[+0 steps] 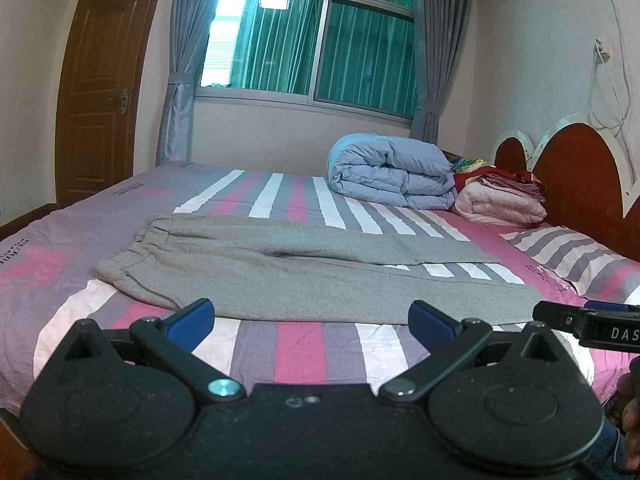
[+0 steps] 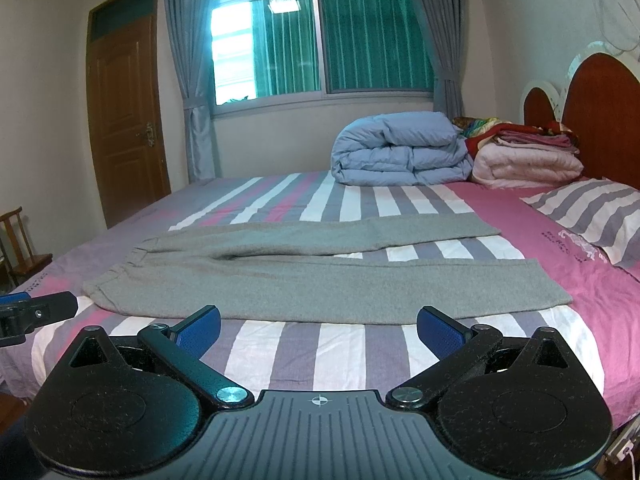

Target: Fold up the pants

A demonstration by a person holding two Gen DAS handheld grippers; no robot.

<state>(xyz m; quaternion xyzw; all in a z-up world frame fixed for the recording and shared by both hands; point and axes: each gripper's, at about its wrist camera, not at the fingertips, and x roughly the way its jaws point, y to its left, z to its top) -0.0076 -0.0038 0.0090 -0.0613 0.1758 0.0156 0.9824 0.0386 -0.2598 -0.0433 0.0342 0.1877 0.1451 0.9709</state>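
Note:
Grey sweatpants point(image 1: 288, 276) lie flat on the striped bed point(image 1: 304, 344), waistband to the left and both legs spread out to the right; they also show in the right wrist view point(image 2: 304, 280). My left gripper point(image 1: 311, 322) is open and empty, just short of the near leg's front edge. My right gripper point(image 2: 319, 330) is open and empty, also in front of the near leg. The right gripper's tip shows at the right edge of the left wrist view point(image 1: 588, 320); the left gripper's tip shows at the left edge of the right wrist view point(image 2: 36, 312).
A rolled blue duvet point(image 1: 392, 172) and folded pink blankets point(image 1: 500, 200) sit at the bed's far side by the red headboard point(image 1: 576, 168). A striped pillow point(image 2: 592, 212) lies at the right. A wooden chair point(image 2: 20, 248) stands left of the bed, near a door point(image 2: 128, 116).

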